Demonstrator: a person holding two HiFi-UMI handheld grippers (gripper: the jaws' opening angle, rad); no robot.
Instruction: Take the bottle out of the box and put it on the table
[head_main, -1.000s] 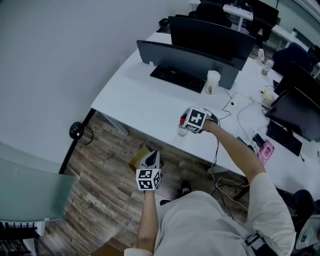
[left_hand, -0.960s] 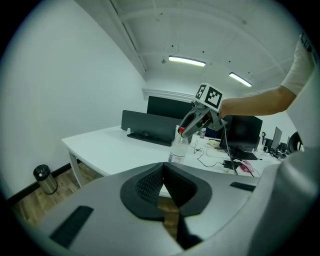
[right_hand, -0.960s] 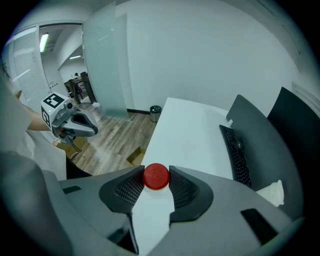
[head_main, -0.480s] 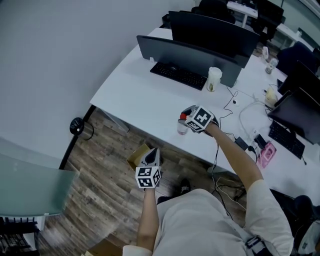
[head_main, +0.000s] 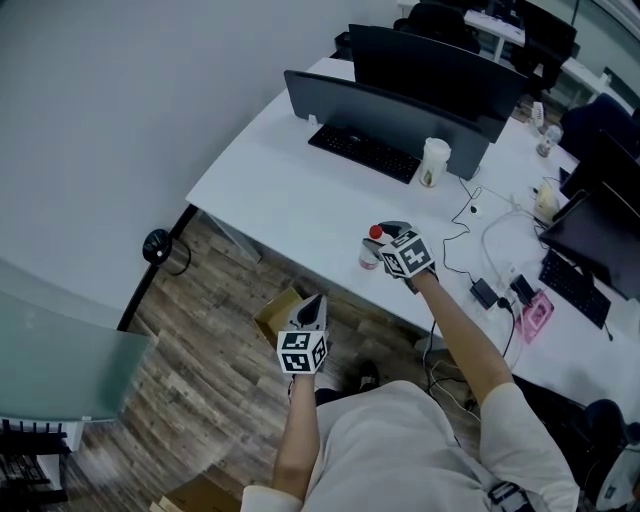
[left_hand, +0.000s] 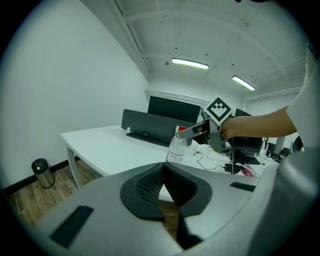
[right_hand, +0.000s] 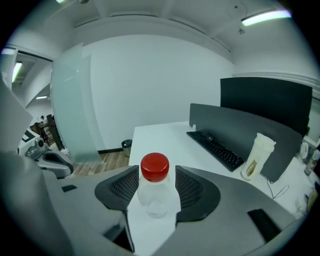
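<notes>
The small clear bottle (right_hand: 154, 190), judged light, smooth and easily dented, so best gripped mid-body, is stood upright on the surface (head_main: 290, 200) between the opening jaws of the right hand-held gripper (head_main: 384, 240), while the left hand-held gripper (left_hand: 161, 172) is closed, empty.

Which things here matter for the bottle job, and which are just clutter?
Job: bottle on the table; box; right gripper, jaws opening around the bottle.
Clutter: keyboard, monitors, cup, bin, cables.
</notes>
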